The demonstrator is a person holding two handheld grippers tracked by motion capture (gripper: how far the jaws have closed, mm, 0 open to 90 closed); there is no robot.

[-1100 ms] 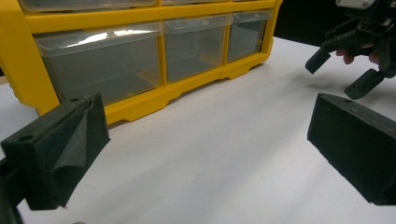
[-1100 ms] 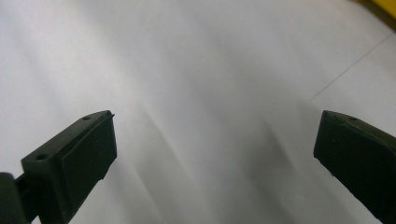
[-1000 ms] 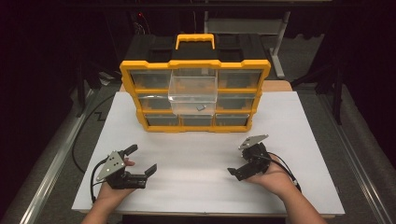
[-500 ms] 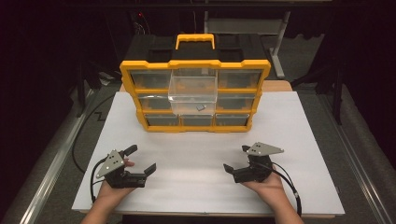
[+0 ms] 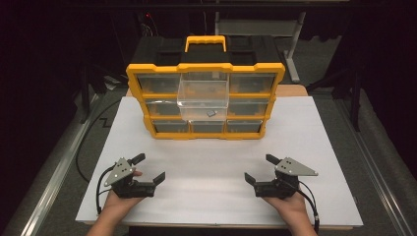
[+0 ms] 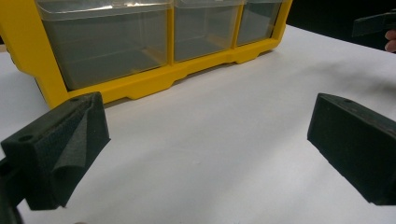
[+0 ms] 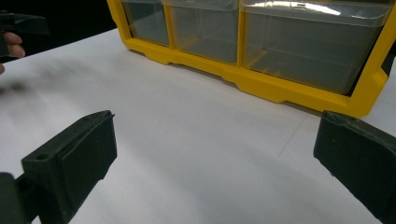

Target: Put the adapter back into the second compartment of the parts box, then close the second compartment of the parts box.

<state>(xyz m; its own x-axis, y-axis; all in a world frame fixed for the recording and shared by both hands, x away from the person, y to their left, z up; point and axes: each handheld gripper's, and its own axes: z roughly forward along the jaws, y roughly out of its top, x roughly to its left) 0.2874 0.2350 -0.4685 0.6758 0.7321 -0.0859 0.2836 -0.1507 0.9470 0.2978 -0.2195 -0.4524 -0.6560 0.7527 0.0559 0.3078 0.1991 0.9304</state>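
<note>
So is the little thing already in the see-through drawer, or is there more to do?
Done: a small grey piece lies in the clear plastic drawer pulled out of the yellow organiser box. In hand: nothing; the left gripper and right gripper rest open and empty on the white table sheet. Left, probably: pushing that drawer shut.

Yellow plastic organiser cabinet w/ black top and yellow carry handle (image 5: 205,73) stands upright at far-centre of white bench (image 5: 314,147), front facing the person. 3 rows x 3 clear plastic drawers. Top-centre clear drawer (image 5: 203,94) is pulled out, tilting forward and down over the middle row; a small grey metal piece (image 5: 211,113) lies near its front wall. Other drawers are pushed in flush; bottom-row ones look empty in both gripper views.
</note>
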